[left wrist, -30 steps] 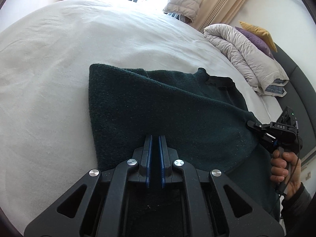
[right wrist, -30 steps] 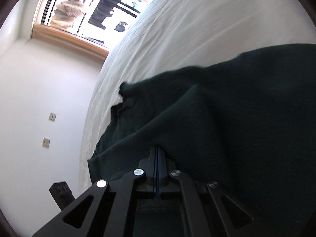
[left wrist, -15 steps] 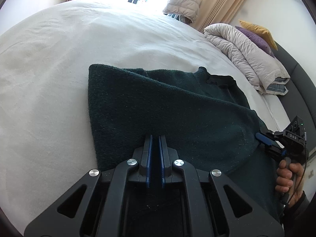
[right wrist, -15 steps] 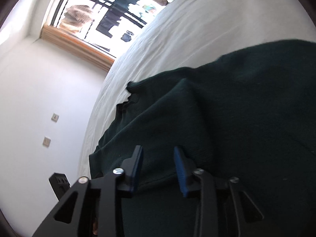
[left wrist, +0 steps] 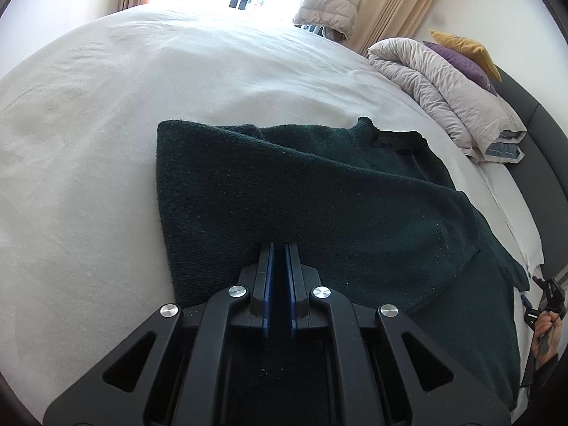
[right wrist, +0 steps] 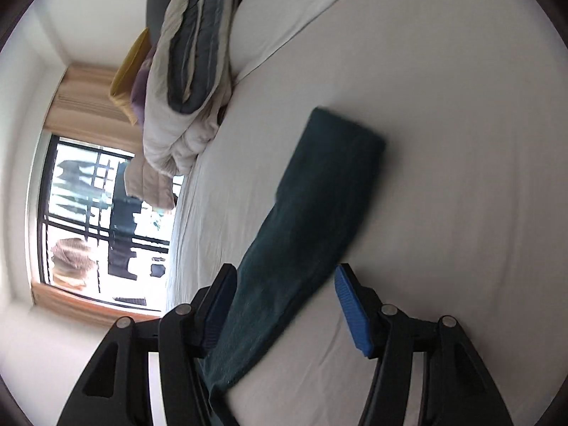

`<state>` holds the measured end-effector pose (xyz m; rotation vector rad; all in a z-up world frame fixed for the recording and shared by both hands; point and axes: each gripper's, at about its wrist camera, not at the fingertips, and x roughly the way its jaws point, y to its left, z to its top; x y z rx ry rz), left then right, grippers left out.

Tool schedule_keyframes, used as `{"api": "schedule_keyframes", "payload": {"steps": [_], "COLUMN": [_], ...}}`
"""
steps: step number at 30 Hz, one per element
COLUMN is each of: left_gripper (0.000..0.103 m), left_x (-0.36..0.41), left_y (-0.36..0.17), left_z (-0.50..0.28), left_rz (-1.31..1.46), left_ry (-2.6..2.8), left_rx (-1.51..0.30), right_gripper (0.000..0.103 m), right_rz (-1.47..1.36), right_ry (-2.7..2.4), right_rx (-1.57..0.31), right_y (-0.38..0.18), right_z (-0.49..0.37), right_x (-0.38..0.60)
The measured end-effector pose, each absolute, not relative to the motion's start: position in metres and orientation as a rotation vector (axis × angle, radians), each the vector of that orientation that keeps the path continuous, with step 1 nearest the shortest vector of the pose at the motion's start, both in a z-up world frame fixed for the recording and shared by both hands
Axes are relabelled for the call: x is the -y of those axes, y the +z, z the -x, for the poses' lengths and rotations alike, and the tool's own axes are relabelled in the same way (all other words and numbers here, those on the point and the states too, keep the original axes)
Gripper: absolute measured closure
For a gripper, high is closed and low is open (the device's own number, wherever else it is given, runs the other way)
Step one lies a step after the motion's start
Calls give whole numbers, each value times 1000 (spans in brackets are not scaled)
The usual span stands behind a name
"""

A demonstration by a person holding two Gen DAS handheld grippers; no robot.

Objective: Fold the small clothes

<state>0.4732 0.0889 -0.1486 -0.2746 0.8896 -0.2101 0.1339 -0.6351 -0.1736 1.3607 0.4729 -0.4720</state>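
Observation:
A dark green knit sweater (left wrist: pixel 319 195) lies partly folded on the white bed sheet (left wrist: pixel 88 177), collar toward the pillows. My left gripper (left wrist: pixel 278 248) is shut on the sweater's near edge, pads almost together. In the right wrist view one long green sleeve (right wrist: pixel 330 177) stretches out flat across the sheet. My right gripper (right wrist: pixel 285 269) hovers over the sleeve's near part with its jaws opening; the sleeve runs between the blue pads (right wrist: pixel 349 305) without being pressed. That right gripper (left wrist: pixel 546 298), held by a hand, shows at the far right edge of the left wrist view.
A rolled pale duvet (left wrist: pixel 443 85) with purple and yellow cushions (left wrist: pixel 465 48) lies by the dark headboard (left wrist: pixel 539 135). A puffy jacket (left wrist: pixel 328 7) hangs near the curtains and bright window. White sheet (right wrist: pixel 461 142) spreads right of the sleeve.
My right gripper let go of the sweater's folded edge, opened wide and swung away to the right, now facing the outstretched sleeve. The left gripper stayed put, still shut.

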Motion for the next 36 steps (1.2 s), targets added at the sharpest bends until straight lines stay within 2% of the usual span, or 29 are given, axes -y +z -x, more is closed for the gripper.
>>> {"api": "schedule_keyframes", "payload": {"steps": [1, 2, 10, 11, 15, 22, 26, 27, 29, 30, 31, 33, 36], "left_gripper": [96, 96, 96, 96, 96, 96, 95, 88, 65, 37, 21, 17, 17], "left_x": [-89, -89, -89, -89, -89, -84, -90, -88, -81, -79, -77, -72, -53], "left_y": [-148, -148, -148, -148, -148, -133, -109, -102, -89, -84, -79, -73, -74], "left_z": [-473, -473, -472, -472, -473, -469, -459, -458, -457, -456, -454, -453, -460], "left_rz": [272, 270, 266, 268, 273, 233, 405, 429, 465, 495, 545, 653, 736], "left_ry": [-209, -208, -208, -209, -212, -170, -208, -230, -282, -308, -337, -411, -532], "left_rx": [-890, -890, -891, -891, -891, -879, -810, -804, -797, -789, -776, -782, -866], "right_gripper": [56, 58, 58, 62, 91, 94, 94, 94, 94, 94, 94, 94, 94], "right_rz": [-1385, -1408, -1400, -1395, -1353, -1032, -693, -584, -367, -281, -210, -87, 3], "right_ry": [-489, -493, -496, -498, -508, -451, -272, -214, -97, -48, -2, 56, 112], "right_rx": [-463, -449, -418, -420, -442, -557, -653, -675, -703, -714, -727, -750, -767], "right_y": [-178, -179, -183, -183, -178, -114, -65, -55, -44, -44, -46, -59, -77], "right_z": [-130, -127, -162, -167, -179, -231, -294, -309, -332, -339, -345, -354, -358], "right_x": [640, 646, 660, 660, 654, 592, 489, 453, 374, 337, 303, 246, 194]}}
